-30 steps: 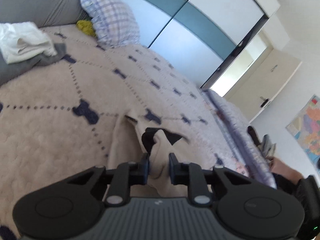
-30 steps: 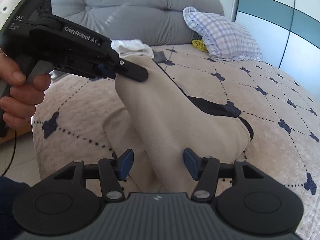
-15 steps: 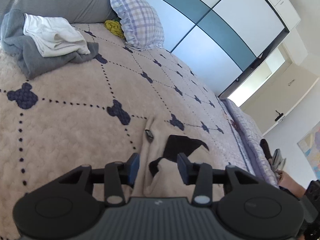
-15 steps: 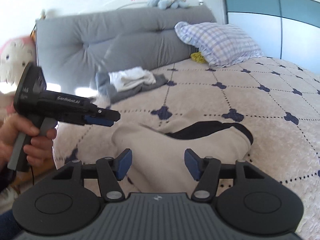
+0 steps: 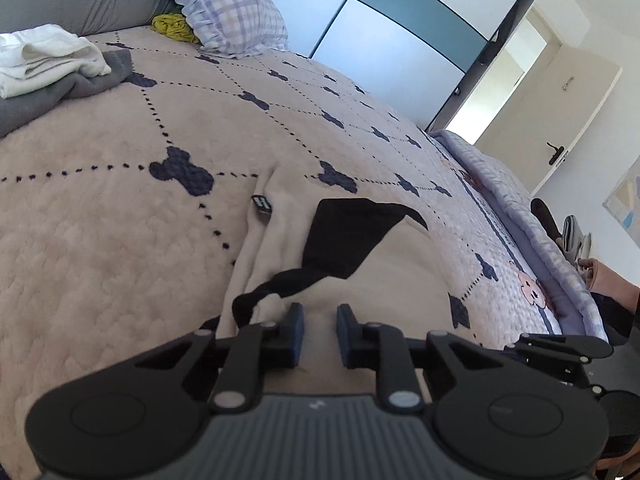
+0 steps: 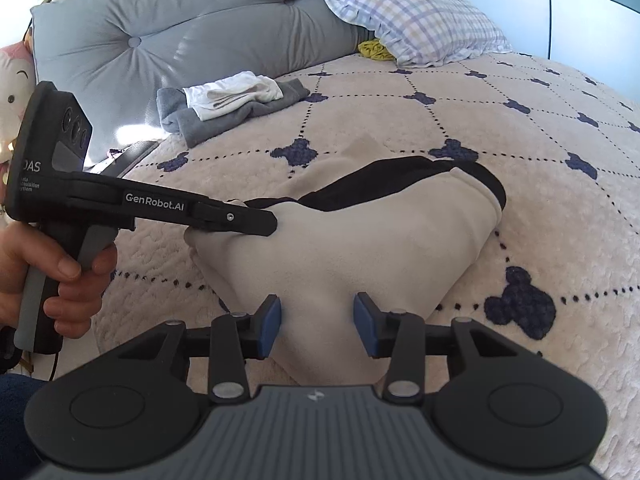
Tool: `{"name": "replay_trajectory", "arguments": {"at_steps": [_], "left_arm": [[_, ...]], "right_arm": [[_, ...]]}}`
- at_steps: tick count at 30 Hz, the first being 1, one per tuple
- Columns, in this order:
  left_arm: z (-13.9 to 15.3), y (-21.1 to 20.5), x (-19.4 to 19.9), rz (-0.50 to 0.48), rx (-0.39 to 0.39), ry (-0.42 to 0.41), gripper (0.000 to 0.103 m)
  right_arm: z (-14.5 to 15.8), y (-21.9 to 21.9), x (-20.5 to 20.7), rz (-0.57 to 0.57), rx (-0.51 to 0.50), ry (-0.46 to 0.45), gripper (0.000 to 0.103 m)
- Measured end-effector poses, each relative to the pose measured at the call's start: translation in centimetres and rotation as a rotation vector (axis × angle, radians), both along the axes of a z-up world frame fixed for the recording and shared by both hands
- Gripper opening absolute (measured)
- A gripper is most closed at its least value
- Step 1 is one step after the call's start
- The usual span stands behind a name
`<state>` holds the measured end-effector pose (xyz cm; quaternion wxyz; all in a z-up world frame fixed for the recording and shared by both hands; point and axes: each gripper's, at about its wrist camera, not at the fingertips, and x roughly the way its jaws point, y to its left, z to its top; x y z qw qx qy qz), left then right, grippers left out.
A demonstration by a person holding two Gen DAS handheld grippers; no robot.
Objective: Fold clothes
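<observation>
A beige garment with black trim [image 6: 360, 240] lies bunched on the bed; it also shows in the left wrist view [image 5: 344, 256]. My left gripper [image 5: 319, 330] has its jaws narrowly apart over beige cloth at the garment's left edge; in the right wrist view its fingers [image 6: 240, 220] rest on that edge. My right gripper [image 6: 318, 322] is open, its pads on either side of a fold at the garment's near end.
A pink quilted bedspread [image 6: 540, 168] with dark mouse-head marks covers the bed. A white and grey pile of clothes [image 6: 236, 100] lies near the grey headboard [image 6: 200, 24]. A checked pillow [image 6: 416, 24] and a yellow cloth [image 6: 374, 50] are at the back.
My left gripper let go of the lifted garment, which dropped onto the bed, then came back down to its left edge with narrower jaws. My right gripper stayed open.
</observation>
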<state>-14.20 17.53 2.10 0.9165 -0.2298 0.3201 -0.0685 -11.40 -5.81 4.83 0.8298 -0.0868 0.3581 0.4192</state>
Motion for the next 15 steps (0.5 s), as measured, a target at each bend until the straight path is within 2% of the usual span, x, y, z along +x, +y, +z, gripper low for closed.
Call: {"name": "replay_trajectory", "arguments": {"at_steps": [2,6,9,11,12,13,14,15], "left_arm": [[-0.4,-0.3,-0.5,0.006,0.020,-0.022,0.020],[-0.1,0.2,-0.2,0.018,-0.024,-0.006,0.020],[1.0,0.9,-0.4,0.027,-0.052,0.018,0.020],[2.3,1.9,-1.3,0.048,-0.074,0.009,0.022],[2.9,2.5,-1.9,0.062,-0.086,0.000,0.034],[3.3,3.1,-2.3,0.077,-0.093,-0.004,0.064],[3.5,3.7,-2.5,0.087,-0.096,-0.001,0.078],[3.7,4.2,-2.6,0.097,-0.099,0.003,0.086]], "right_arm": [[-0.2,0.2,-0.2,0.001,0.000,-0.012,0.046],[-0.3,0.3,-0.4,0.007,-0.008,-0.032,0.046],[-0.1,-0.1,-0.3,-0.002,0.007,-0.027,0.045],[0.5,-0.7,-1.0,0.006,0.008,-0.066,0.047],[0.9,-1.2,-1.3,0.011,0.006,-0.073,0.056],[1.0,-1.8,-1.6,0.008,-0.008,-0.064,0.076],[1.0,-2.6,-1.7,0.001,-0.028,-0.050,0.084],[0.7,-3.5,-1.9,-0.007,-0.038,-0.042,0.087]]}}
